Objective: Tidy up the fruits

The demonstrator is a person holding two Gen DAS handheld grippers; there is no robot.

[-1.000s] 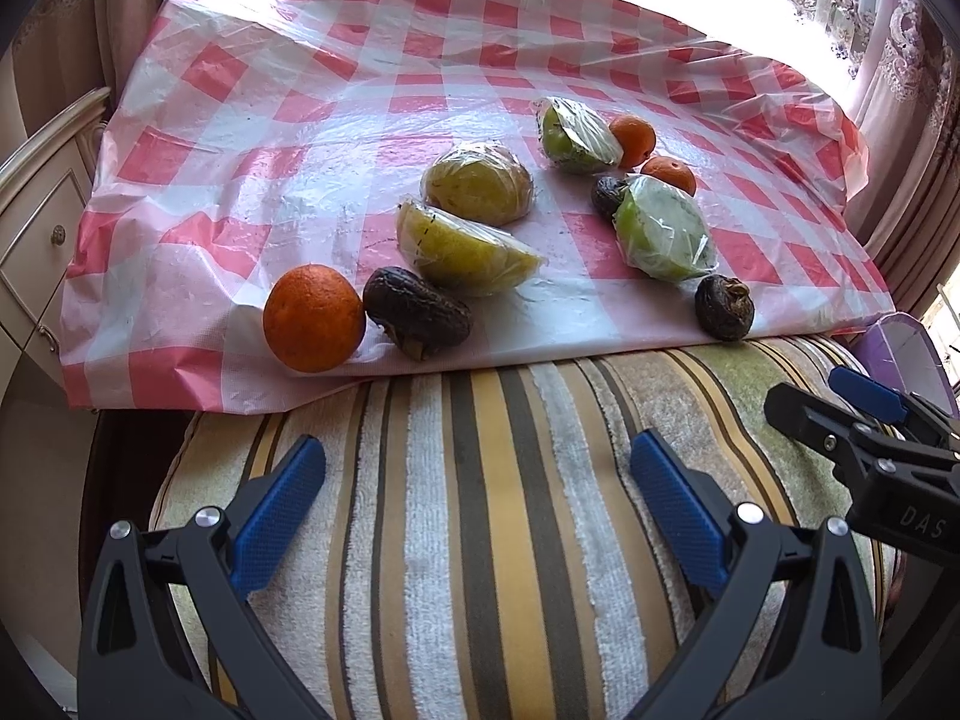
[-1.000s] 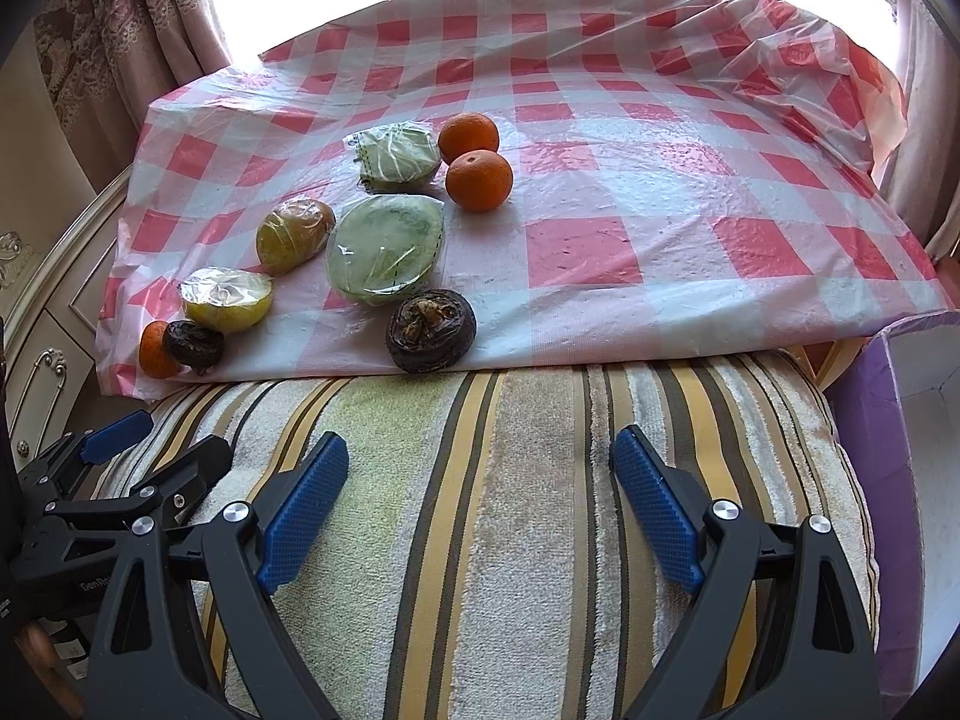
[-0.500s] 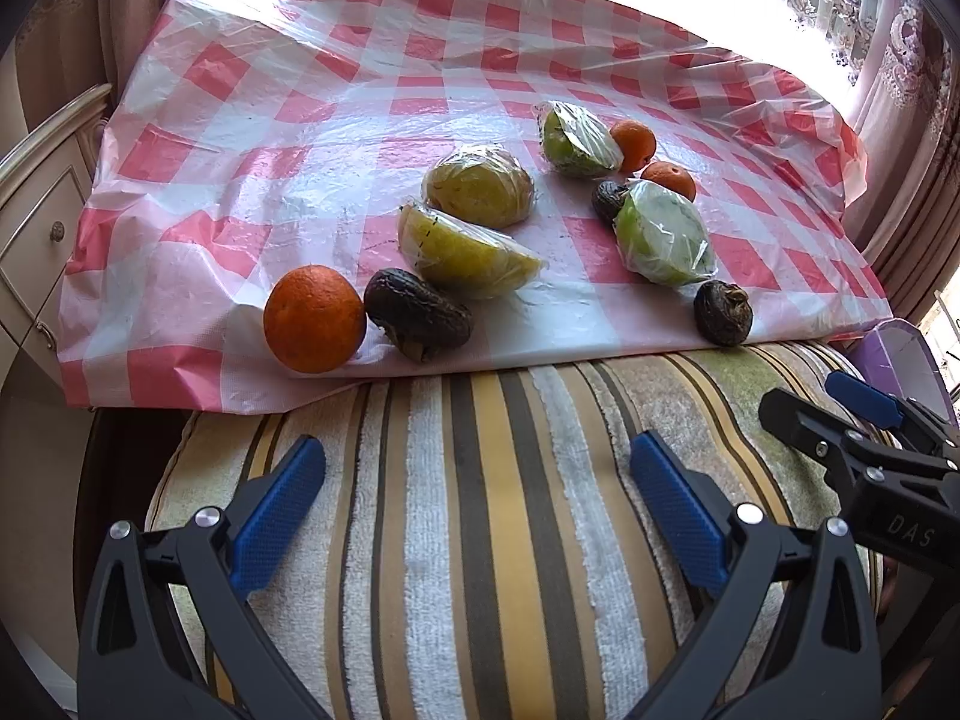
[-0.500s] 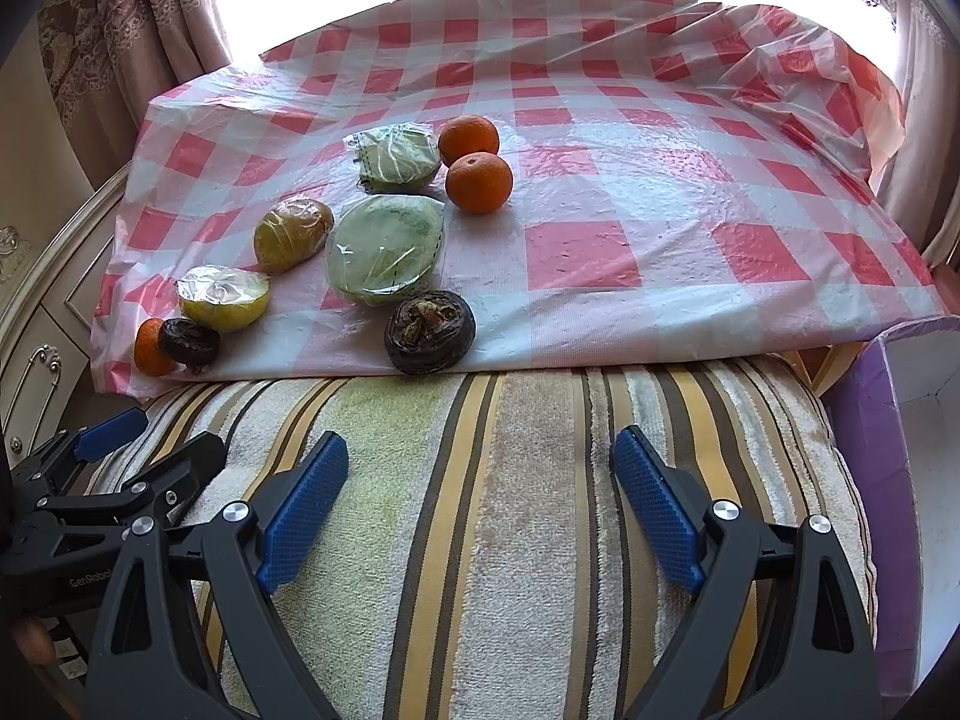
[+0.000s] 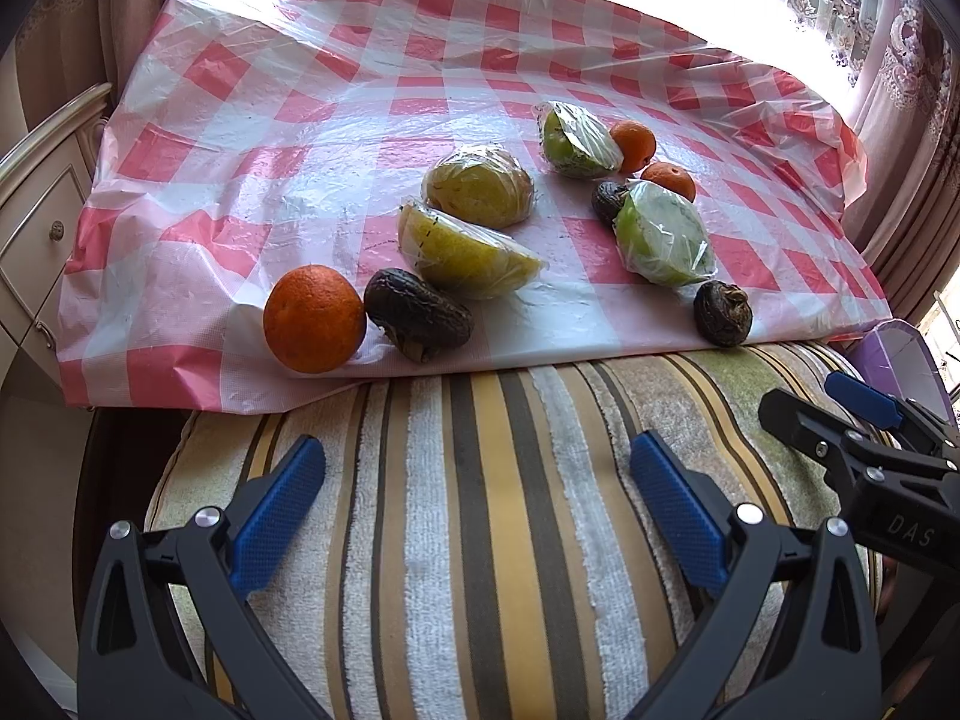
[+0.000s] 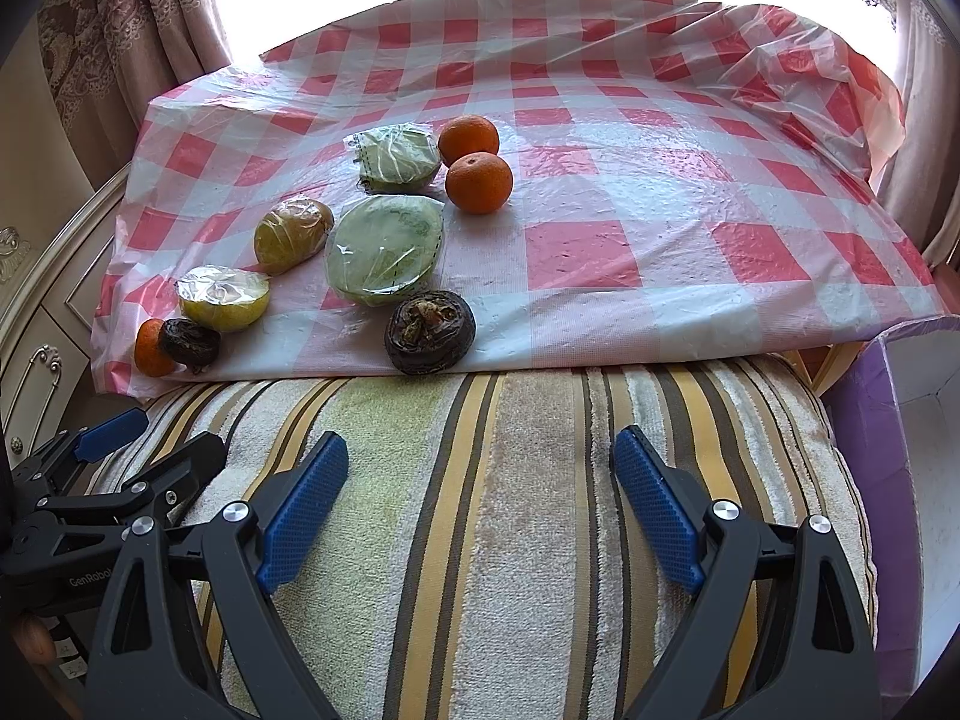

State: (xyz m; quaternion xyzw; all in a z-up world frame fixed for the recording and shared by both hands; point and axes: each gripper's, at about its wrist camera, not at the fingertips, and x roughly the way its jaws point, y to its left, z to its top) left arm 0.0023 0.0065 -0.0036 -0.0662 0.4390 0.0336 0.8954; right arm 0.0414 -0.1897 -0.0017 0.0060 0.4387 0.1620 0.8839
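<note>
Almost nothing is changing across the last second. Both grippers are creeping slightly back and down over the striped towel (image 5: pixel 480 540); the fruits are sitting a touch higher in frame than before and none of them is moving.

Left gripper (image 5: pixel 477 498) is hovering at the bottom of the frame, jaws wide apart, holding nothing. Right gripper (image 6: pixel 480 498) is doing the same, jaws apart and empty.

Fruits are lying on the checkered plastic cloth (image 5: pixel 300 120). In the left view: an orange (image 5: pixel 314 318) at centre left, touching a dark shrivelled fruit (image 5: pixel 418 317); two wrapped yellow halves (image 5: pixel 468 252) at centre. In the right view: two wrapped green halves (image 6: pixel 384 255) left of centre, two oranges (image 6: pixel 479 182) just beside them, and a dark round fruit (image 6: pixel 429 332) at the cloth's lower edge, nearest the right gripper.

A purple box (image 6: pixel 888 420) is showing at the right edge, probably the destination, though I cannot tell.

Judgement: sorting is not starting yet; no fruit is being grasped and both tools are only settling before a first reach.
</note>
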